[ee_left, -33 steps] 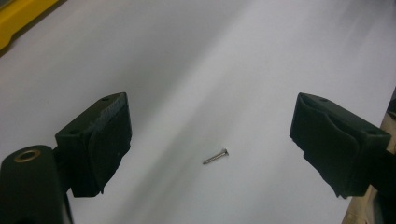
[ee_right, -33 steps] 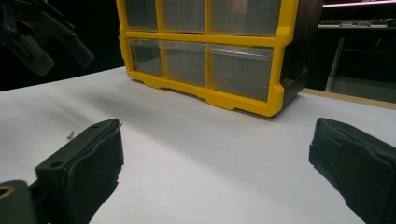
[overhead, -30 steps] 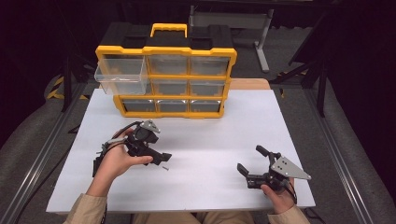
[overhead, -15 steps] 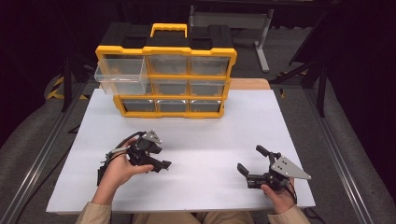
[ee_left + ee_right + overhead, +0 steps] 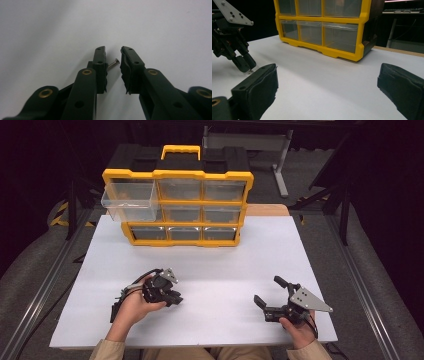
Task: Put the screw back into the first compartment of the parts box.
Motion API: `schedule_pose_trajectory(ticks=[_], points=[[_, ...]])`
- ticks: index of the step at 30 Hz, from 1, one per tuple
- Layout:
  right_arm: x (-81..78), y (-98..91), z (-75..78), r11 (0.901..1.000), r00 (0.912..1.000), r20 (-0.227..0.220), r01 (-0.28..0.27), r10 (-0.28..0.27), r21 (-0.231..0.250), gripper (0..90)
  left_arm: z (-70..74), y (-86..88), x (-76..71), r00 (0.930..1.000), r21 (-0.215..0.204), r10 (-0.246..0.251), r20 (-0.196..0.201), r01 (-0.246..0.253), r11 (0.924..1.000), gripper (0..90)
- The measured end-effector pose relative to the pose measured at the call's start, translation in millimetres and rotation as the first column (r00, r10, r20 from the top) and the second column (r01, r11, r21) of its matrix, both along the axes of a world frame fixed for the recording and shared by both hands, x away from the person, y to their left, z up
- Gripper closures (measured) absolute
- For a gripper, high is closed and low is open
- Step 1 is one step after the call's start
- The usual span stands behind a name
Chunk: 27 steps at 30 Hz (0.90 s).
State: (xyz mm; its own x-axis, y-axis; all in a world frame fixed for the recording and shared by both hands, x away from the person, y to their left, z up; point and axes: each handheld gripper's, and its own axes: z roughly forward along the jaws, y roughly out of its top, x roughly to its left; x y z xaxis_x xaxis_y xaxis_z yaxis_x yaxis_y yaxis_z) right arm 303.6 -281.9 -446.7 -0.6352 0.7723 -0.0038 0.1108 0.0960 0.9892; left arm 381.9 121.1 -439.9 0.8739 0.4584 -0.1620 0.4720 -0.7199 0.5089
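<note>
Organizer top-left drawer pulled out, contents unclear.

Shiny threaded metal screw, matt white table, glossy yellow plastic organizer

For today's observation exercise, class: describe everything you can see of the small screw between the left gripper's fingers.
The screw is small, silvery and metallic-looking, with a threaded shank and a head at its upper right end. It lies tilted on the white table, its lower end hidden behind the left finger of the left gripper. The fingers have just been closing around it, but a gap remains beside the right finger. Whether the left one touches it cannot be told.
</note>
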Motion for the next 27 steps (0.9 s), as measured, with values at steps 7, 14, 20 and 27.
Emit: schedule_pose_trajectory(ticks=[7, 14, 20, 27], points=[[0.6, -1.0, -0.2, 1.0, 1.0, -0.004, 0.001, -0.001, 0.008, 3.5, -4.3, 1.5, 2.3, 0.9976, -0.005, 0.066, -0.019, -0.066, 0.9978, 87.4], [0.4, -0.5, 0.0, 1.0, 1.0, -0.004, 0.001, -0.001, 0.005, 3.4, -0.4, -4.1, 1.4, 0.9933, 0.037, 0.11, -0.037, -0.108, 0.9934, 87.6], [0.0, -1.3, 0.3, 1.0, 1.0, -0.002, 0.005, -0.005, 0.003, 3.4, 8.6, -4.1, 6.5, 0.9863, 0.045, 0.116, -0.117, -0.111, 0.9927, 87.6], [0.6, 0.0, 0.2, 1.0, 1.0, 0.002, -0.002, 0.002, -0.002, 3.4, 57.1, 3.1, 11.5, 0.9813, 0.018, 0.114, -0.155, -0.113, 0.9935, 87.6]])
